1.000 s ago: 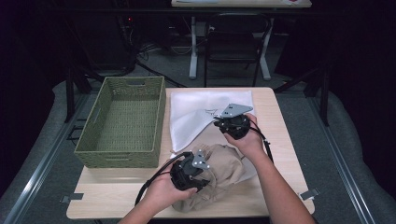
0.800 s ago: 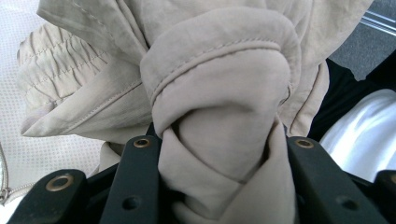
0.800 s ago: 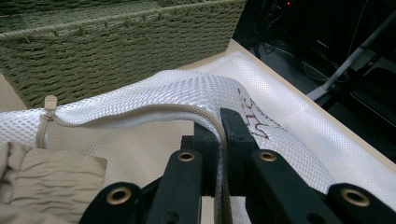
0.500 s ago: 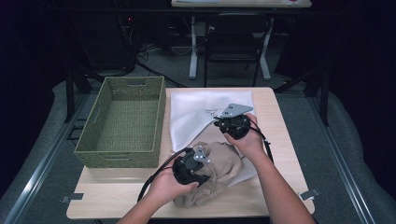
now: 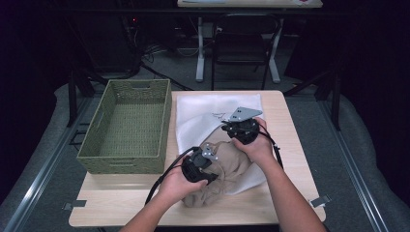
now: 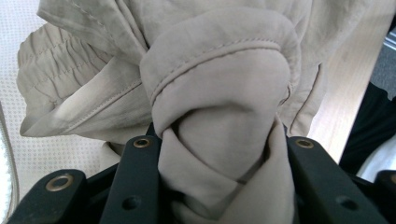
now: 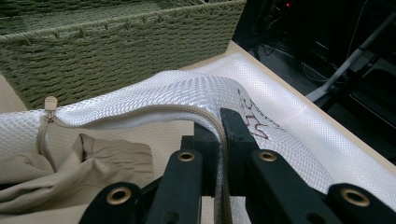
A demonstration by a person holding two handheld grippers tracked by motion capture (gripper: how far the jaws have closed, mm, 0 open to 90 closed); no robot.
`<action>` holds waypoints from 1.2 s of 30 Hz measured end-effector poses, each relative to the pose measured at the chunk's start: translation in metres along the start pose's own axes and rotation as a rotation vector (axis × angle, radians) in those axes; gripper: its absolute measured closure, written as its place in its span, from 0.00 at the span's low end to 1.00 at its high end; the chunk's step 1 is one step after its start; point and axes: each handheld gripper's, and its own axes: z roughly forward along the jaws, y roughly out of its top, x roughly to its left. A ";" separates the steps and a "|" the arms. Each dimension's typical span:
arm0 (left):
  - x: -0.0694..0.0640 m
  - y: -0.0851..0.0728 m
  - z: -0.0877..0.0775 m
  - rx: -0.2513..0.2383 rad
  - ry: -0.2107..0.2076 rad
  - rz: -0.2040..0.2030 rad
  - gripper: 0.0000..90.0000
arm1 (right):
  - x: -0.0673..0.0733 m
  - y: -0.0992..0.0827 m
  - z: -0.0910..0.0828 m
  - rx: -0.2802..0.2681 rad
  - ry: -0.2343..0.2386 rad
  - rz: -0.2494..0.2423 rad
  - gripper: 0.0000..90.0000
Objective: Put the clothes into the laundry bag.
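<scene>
Between the left gripper's (image 6: 219,186) jaws, clamped on a bunched fold of the tan garment (image 6: 219,93), the cloth should be fed under the mesh bag's (image 7: 196,93) zipper edge, held lifted between the right gripper's (image 7: 219,140) shut jaws.

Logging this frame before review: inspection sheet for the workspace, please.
Surface: wooden table, bare at the front edge.
Job's things: tan garment bunched, partly inside the white mesh bag; bag's zipper edge lifted.
Clutter: green woven basket, nothing seen inside.
Grippers: left gripper shut on the garment; right gripper shut on the bag's zipper edge.
Cables: one black cable trails from the left gripper.
Surroundings: dark room, chair behind the table.
</scene>
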 end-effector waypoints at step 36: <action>0.051 0.016 0.033 -0.045 0.098 -0.199 0.69 | 0.003 0.001 0.000 -0.006 0.001 -0.007 0.96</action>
